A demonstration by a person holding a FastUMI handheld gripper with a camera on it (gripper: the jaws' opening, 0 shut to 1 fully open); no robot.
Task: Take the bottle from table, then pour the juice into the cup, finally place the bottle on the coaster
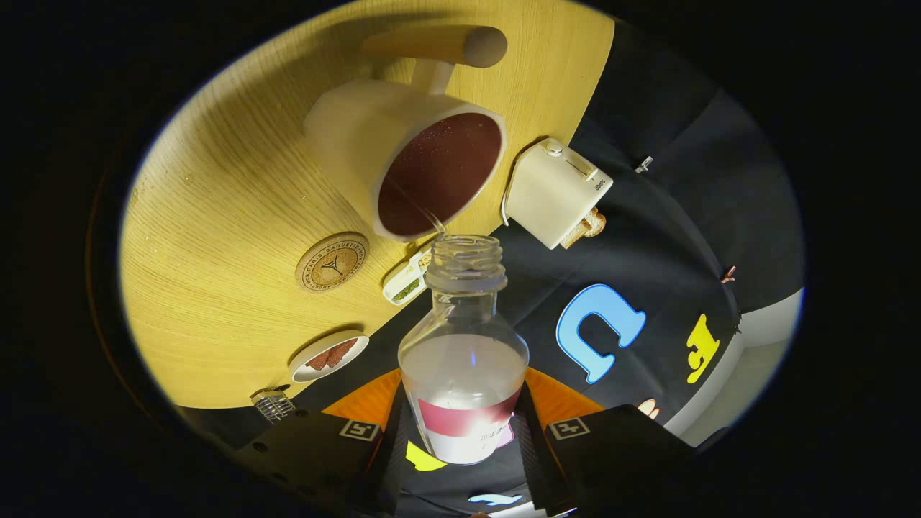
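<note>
My gripper (462, 424) is shut on a clear glass bottle (463, 345), its fingers pressing on the labelled lower body from both sides. The bottle is tilted, open neck pointing ahead toward a white cup (403, 155) with a long wooden handle. A thin stream of liquid runs from the bottle's mouth over the cup's rim. Dark reddish liquid shows inside the cup. Pale liquid remains in the bottle's lower half. A round cork coaster (332, 262) lies on the wooden table (216, 216) beside the cup, left of the bottle's neck.
A white toaster (555, 193) with bread in it stands near the table's edge, just past the cup. A small white dish with green bits (407, 280) sits by the bottle's neck. A white saucer with brown pieces (329, 357) and a metal spring-like item (273, 405) lie nearer the fingers.
</note>
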